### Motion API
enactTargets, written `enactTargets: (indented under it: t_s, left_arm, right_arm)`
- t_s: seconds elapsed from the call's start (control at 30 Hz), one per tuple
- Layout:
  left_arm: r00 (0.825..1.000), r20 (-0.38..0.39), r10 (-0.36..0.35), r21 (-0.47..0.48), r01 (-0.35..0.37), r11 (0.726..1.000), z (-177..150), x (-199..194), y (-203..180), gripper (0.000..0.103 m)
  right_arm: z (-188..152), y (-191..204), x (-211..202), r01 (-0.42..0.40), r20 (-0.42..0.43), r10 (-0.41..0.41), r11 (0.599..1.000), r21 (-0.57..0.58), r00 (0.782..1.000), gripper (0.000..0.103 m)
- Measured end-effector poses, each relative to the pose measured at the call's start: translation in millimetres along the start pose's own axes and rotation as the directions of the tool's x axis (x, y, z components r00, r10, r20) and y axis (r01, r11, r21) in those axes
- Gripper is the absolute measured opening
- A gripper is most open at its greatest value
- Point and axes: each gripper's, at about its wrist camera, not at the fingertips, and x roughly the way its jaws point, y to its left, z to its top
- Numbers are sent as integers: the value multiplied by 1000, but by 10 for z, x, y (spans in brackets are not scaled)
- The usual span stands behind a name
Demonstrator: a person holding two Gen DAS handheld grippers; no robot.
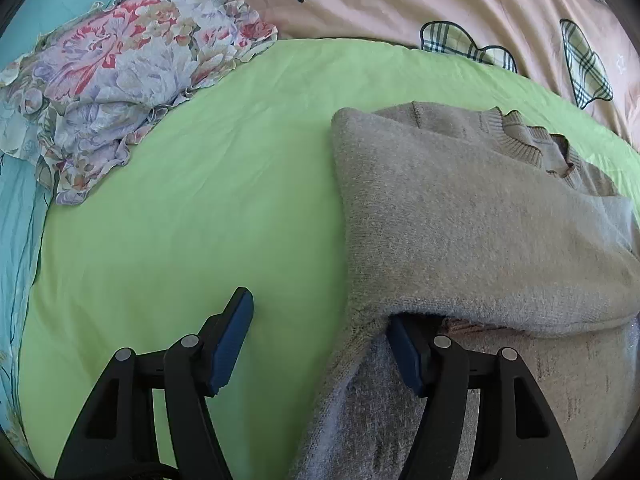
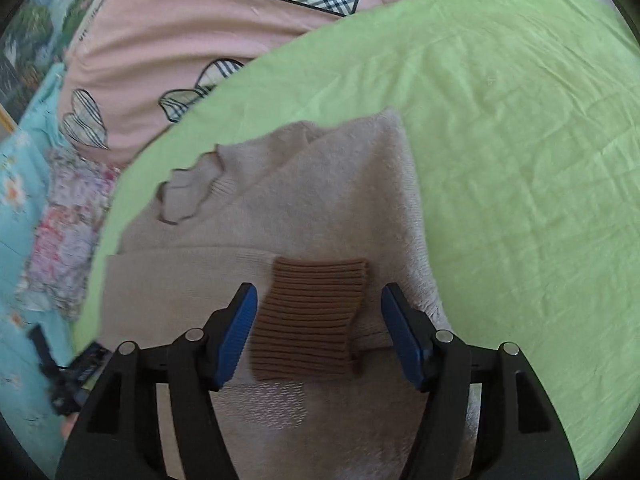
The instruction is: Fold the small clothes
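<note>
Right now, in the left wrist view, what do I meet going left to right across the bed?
Blue floral bedding → crumpled floral garment → bare green sheet → grey-beige sweater, partly folded, running to the right edge.

Left tool (image 1: 320, 344) with jaws apart: one pad over the green sheet (image 1: 200, 208), the other tucked under a fold of the beige knit sweater (image 1: 480, 224). Floral cloth (image 1: 120, 80) lies crumpled beyond; pink quilt (image 1: 400, 8) behind.
</note>
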Motion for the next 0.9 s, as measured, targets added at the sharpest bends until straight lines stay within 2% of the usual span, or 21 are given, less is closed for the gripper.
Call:
enactTargets:
  t_s: [0.03, 0.07, 0.1, 0.13, 0.2, 0.27, 0.33, 0.43, 0.6, 0.67, 0.7, 0.77, 0.9]
  left_arm:
    - [1000, -4, 10, 7, -10, 1000, 13, 0, -25, 67]
    - [1000, -5, 17, 14, -17, 1000, 25, -2, -41, 67]
    - [1000, -5, 24, 16, -24, 1000, 43, -13, -48, 67]
    - [1000, 4, 29, 1, -29, 1000, 56, -38, -27, 67]
    - [999, 30, 36, -55, -34, 998, 66, -94, 65, 67]
    - [1000, 16, 7, -111, -5, 994, 48, -60, 145, 67]
    - [1000, 0, 12, -123, -12, 992, 23, -5, 156, 67]
    - [1000, 10, 15, -112, -13, 994, 19, -21, 143, 67]
    - [1000, -14, -19, -133, 17, 991, 7, 50, 227, 72]
    - [999, -29, -16, -122, 13, 992, 24, 64, 218, 72]
    - [999, -41, -12, -99, 8, 995, 26, 51, 199, 72]
    - [999, -51, -12, -62, 9, 998, -23, -25, 180, 72]
    - [996, -65, -62, -7, 62, 998, -297, -290, 213, 71]
  right_arm:
    - [-15, 39, 45, -1, -27, 0, 1000, -25, 1000, 38]
    - [-26, 73, 65, -22, -47, 20, 999, -35, 999, 14]
    - [-25, 98, 43, -52, -45, 51, 998, -37, 998, 7]
    - [-7, 132, -32, -61, -19, 60, 997, -49, 998, 7]
    - [64, 201, -344, -77, 94, 84, 994, -74, 992, 7]
    - [137, 198, -538, -94, 151, 103, 993, -67, 983, 7]
    - [173, 202, -476, -78, 126, 88, 994, -82, 988, 7]
    - [120, 171, -148, -24, 44, 29, 996, -90, 999, 7]
    - [-43, 60, 162, 33, -8, -34, 996, -85, 999, 6]
    - [-43, 56, 134, 36, -3, -36, 997, -75, 999, 7]
    - [-32, 65, 88, 26, -6, -27, 997, -69, 1000, 11]
    - [-23, 53, -87, -2, 10, 3, 999, -41, 1000, 12]
    - [-146, 79, -560, -38, 57, 41, 998, -49, 998, 13]
